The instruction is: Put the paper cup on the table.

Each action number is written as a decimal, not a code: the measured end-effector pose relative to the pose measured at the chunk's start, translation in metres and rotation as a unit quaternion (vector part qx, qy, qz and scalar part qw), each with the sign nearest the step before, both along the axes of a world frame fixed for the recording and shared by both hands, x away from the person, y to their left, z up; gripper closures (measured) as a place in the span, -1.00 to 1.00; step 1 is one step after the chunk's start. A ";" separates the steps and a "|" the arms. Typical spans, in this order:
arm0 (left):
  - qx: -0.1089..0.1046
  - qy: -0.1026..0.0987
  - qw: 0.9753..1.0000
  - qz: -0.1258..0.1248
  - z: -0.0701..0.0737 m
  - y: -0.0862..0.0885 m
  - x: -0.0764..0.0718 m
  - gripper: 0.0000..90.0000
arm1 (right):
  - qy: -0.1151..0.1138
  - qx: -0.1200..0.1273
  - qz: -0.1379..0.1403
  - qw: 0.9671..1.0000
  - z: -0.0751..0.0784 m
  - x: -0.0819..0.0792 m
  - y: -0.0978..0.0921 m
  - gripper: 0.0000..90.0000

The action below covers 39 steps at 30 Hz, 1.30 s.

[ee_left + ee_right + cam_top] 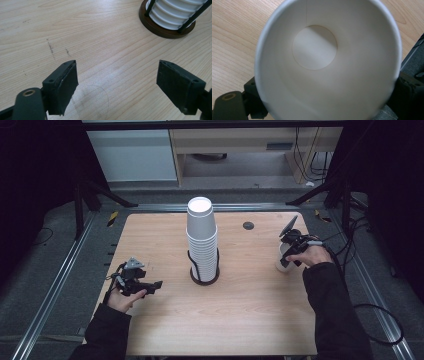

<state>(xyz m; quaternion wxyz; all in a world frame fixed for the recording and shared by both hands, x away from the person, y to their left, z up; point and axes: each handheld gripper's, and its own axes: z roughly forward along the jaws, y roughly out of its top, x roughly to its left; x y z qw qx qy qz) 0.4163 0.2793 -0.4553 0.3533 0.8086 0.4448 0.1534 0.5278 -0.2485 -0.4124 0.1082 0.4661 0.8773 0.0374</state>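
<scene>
Evidently a placing step: the right gripper (289,251) fingers hold a paper cup (327,62) upright near the table (250,320) edge, left gripper (117,82) fingers wide and empty, release presumably next.

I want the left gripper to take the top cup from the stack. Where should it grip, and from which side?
Probably the upper wall of the top cup, just below its closed bottom, which faces up. The stack stands inverted in a black wire holder, so only that top wall is free. The open left gripper should come level from its own side, jaws astride the wall.
</scene>
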 end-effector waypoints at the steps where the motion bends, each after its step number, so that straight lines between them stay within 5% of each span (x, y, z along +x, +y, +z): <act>1: 0.000 0.000 1.000 0.000 0.000 0.000 0.000 -0.64 | 0.003 -0.001 0.000 1.000 0.000 0.000 0.000 -0.76; 18: 0.003 0.003 1.000 -0.005 -0.001 -0.001 0.000 -0.64 | 0.027 -0.003 0.006 1.000 -0.008 0.002 0.000 -0.80; 22: 0.002 0.003 1.000 -0.005 -0.001 0.000 0.000 -0.64 | 0.015 -0.003 0.024 1.000 -0.010 0.003 -0.001 -0.82; 23: 0.002 0.003 1.000 -0.005 -0.001 0.000 0.000 -0.64 | 0.025 0.006 -0.008 1.000 -0.009 0.002 0.004 -0.82; 28: 0.002 0.003 1.000 -0.006 -0.001 -0.001 0.000 -0.64 | 0.011 -0.001 0.027 1.000 -0.011 0.003 -0.001 -0.84; 39: 0.002 0.004 1.000 -0.006 -0.001 -0.001 0.000 -0.64 | 0.011 0.016 0.015 1.000 -0.005 0.001 0.001 -0.95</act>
